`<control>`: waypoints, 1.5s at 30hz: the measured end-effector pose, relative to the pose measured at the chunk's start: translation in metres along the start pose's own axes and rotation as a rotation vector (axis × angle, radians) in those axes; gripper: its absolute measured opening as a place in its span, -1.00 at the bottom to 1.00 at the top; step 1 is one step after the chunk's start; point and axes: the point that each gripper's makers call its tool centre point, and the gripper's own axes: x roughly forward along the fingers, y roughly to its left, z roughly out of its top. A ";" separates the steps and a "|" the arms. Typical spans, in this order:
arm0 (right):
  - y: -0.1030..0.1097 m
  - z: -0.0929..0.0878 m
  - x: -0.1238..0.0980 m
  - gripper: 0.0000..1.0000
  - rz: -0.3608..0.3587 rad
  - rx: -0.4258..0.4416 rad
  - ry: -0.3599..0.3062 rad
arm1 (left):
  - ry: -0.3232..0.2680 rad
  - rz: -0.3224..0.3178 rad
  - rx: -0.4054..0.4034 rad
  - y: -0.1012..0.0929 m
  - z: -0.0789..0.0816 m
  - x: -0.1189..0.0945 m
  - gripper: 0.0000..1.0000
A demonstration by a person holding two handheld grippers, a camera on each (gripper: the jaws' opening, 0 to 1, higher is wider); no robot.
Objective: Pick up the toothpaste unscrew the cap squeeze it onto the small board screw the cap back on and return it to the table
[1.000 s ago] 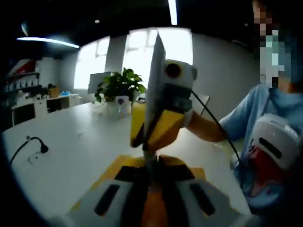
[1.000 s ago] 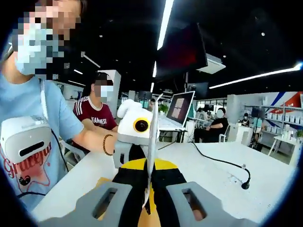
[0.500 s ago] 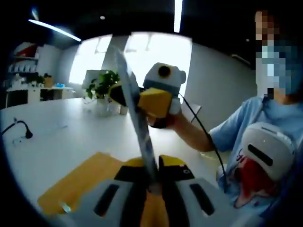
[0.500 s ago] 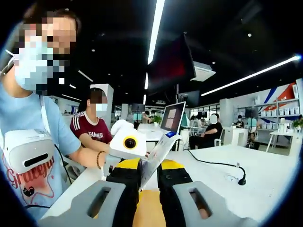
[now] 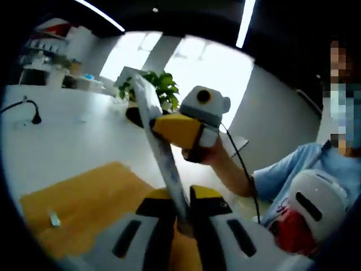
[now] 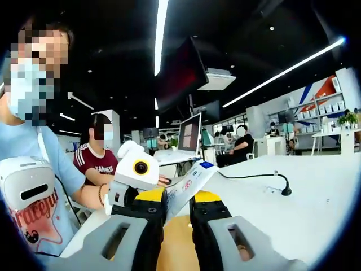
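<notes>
The toothpaste tube [image 5: 161,149], white with print, rises from between the jaws of my left gripper [image 5: 181,204], which is shut on its lower end. Higher up, my right gripper [image 5: 176,129] with yellow jaws comes in from the right and is shut on the tube. In the right gripper view the tube [image 6: 189,182] sticks out to the upper right from my right gripper [image 6: 177,199]. My left gripper [image 6: 127,189] sits just left of it. The yellow board [image 5: 79,200] lies flat on the table below, with a small pale bit [image 5: 53,218] on it.
The white table [image 5: 67,144] carries a potted plant [image 5: 157,90] and a black cable with a plug [image 5: 31,110]. Another cable [image 6: 281,187] and a laptop [image 6: 189,135] lie farther off. The person holding the grippers [image 6: 31,186] stands close; other people sit behind.
Both views have tilted with the hands. The tube has gone from upright and edge-on to leaning left in the left gripper view. More of the yellow board shows. Both grippers stay shut on the tube.
</notes>
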 end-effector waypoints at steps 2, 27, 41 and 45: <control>0.000 -0.003 0.002 -0.69 -0.001 0.002 0.006 | 0.012 0.030 -0.054 0.005 -0.003 0.000 -0.84; -0.017 -0.013 -0.046 -0.40 0.017 -1.149 0.328 | -0.002 -0.183 -0.635 -0.018 -0.002 0.006 -0.87; 0.007 -0.030 -0.005 -0.76 0.130 -1.558 0.307 | 0.021 -0.301 -0.769 -0.026 0.005 0.010 -0.87; 0.020 -0.040 0.004 -0.88 0.182 -1.634 0.290 | 0.037 -0.338 -0.781 -0.031 0.003 0.008 -0.86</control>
